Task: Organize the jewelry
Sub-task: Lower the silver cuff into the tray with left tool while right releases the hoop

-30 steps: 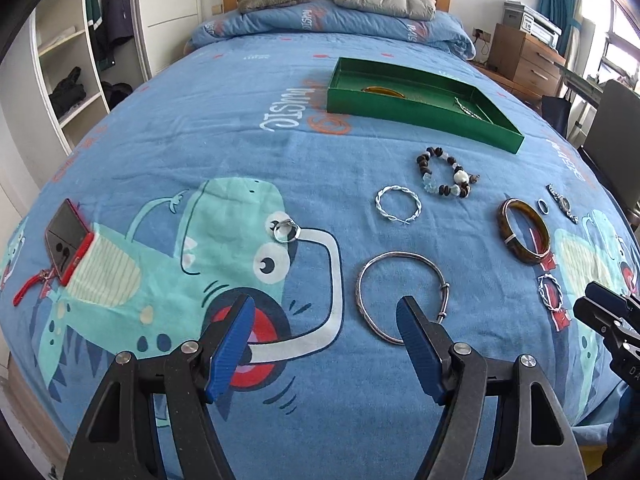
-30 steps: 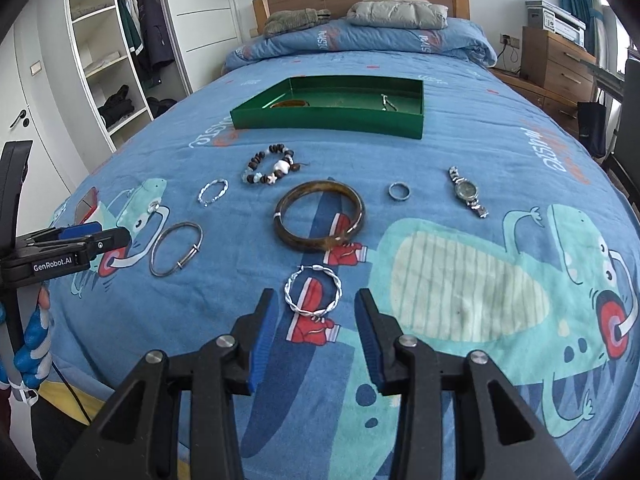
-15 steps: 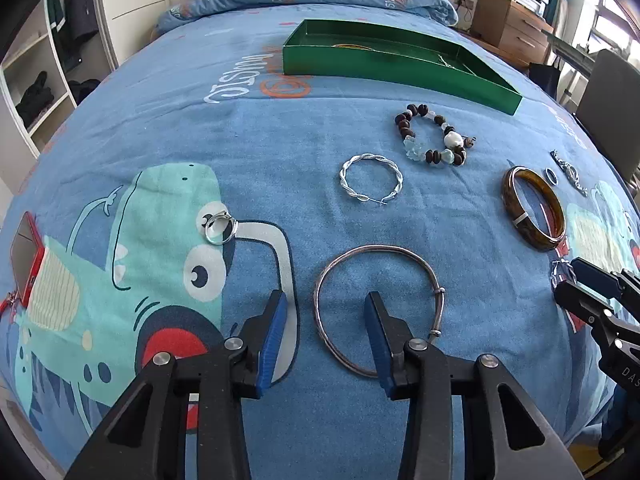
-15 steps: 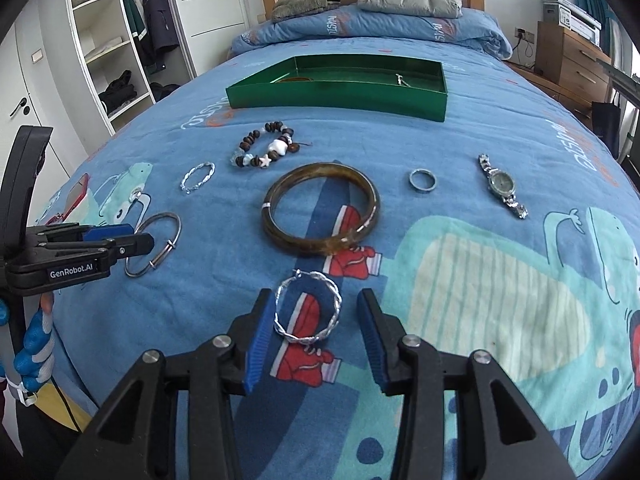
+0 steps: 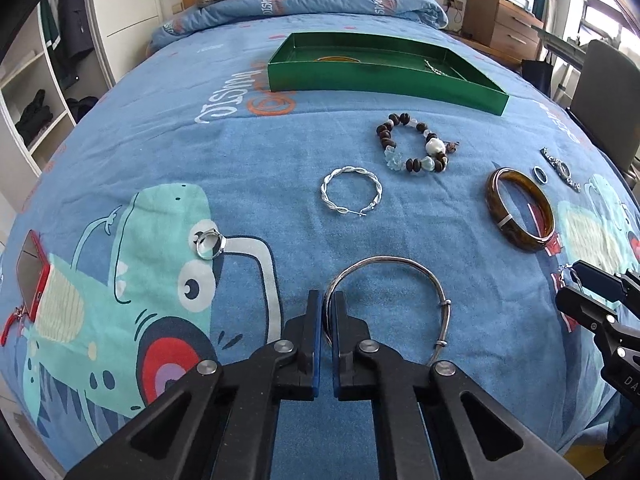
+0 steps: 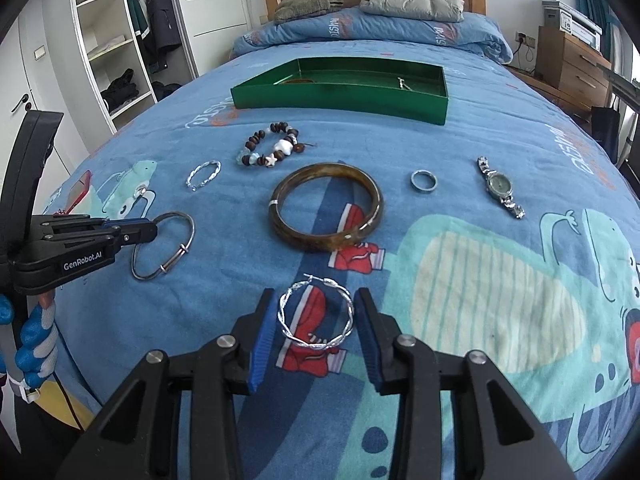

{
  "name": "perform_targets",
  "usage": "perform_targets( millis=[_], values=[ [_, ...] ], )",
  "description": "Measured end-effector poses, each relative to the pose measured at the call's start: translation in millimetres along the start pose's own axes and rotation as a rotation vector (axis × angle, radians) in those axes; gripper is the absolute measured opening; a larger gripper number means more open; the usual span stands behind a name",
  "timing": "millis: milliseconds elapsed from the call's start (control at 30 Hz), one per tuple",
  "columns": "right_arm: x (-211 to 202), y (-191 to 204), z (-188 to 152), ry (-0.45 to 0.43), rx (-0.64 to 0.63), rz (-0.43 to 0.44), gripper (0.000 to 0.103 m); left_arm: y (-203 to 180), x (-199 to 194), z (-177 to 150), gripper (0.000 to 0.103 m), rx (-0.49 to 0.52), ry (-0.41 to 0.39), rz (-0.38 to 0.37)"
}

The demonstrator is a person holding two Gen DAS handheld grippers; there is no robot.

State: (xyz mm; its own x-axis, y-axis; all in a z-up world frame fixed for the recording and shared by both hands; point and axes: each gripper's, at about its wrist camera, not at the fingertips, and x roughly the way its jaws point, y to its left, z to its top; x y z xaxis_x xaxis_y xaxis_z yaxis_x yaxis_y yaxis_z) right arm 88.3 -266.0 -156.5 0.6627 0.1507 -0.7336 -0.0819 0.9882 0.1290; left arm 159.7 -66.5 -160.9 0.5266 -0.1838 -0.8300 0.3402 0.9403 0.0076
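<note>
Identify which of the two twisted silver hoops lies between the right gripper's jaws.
The nearer twisted hoop, over the red cartoon shoes, framed by the open right gripper. The other twisted hoop lies far off, beside the beaded bracelet.

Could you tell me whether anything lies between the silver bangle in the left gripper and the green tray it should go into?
The left gripper is shut on the silver bangle. On the bedspread between it and the green tray lie the twisted silver hoop and the beaded bracelet. Both lie flat, so a lifted carry would likely pass over them.
</note>
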Motion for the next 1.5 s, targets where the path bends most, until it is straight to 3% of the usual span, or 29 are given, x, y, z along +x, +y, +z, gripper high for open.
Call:
perform_targets(
  millis=[167, 433, 633, 800, 933, 1167, 1433, 1500],
  values=[
    [-21.8, -5.7, 24.5, -0.075, 0.000, -0.007, 0.037, 1.6, -16.7, 16.7, 0.004, 0.011, -0.050, 0.009],
    [-34.6, -24.2, 110.3, -0.215, -0.003, -0.023, 0.037, 0.7, -37.6, 82.6, 0.004, 0.044, -0.150, 0.009],
    [2.7, -48.1, 179.1, -0.243, 0.018, -0.036, 0.037, -9.4, -37.4, 156.9, 0.004, 0.079, -0.231, 0.022],
    [55.2, -78.6, 221.9, -0.210, 0.063, -0.051, 0.037, -27.0, -9.7, 218.2, 0.004, 0.080, -0.253, 0.003],
    [102.5, -103.8, 241.4, -0.151, 0.076, -0.076, 0.037, -45.1, 27.9, 250.9, 0.004, 0.088, -0.233, -0.011],
    [174.1, -129.1, 246.8, -0.011, 0.055, -0.102, 0.037, -72.0, 105.6, 278.6, 0.004, 0.117, -0.144, 0.016],
    [195.9, -115.3, 248.3, 0.071, -0.107, -0.175, 0.037, -68.4, 167.5, 292.3, 0.004, 0.081, -0.005, 0.052],
    [195.2, -116.7, 249.0, 0.076, -0.094, -0.167, 0.038, -66.3, 175.1, 292.6, 0.004, 0.075, 0.022, 0.055]
  ],
)
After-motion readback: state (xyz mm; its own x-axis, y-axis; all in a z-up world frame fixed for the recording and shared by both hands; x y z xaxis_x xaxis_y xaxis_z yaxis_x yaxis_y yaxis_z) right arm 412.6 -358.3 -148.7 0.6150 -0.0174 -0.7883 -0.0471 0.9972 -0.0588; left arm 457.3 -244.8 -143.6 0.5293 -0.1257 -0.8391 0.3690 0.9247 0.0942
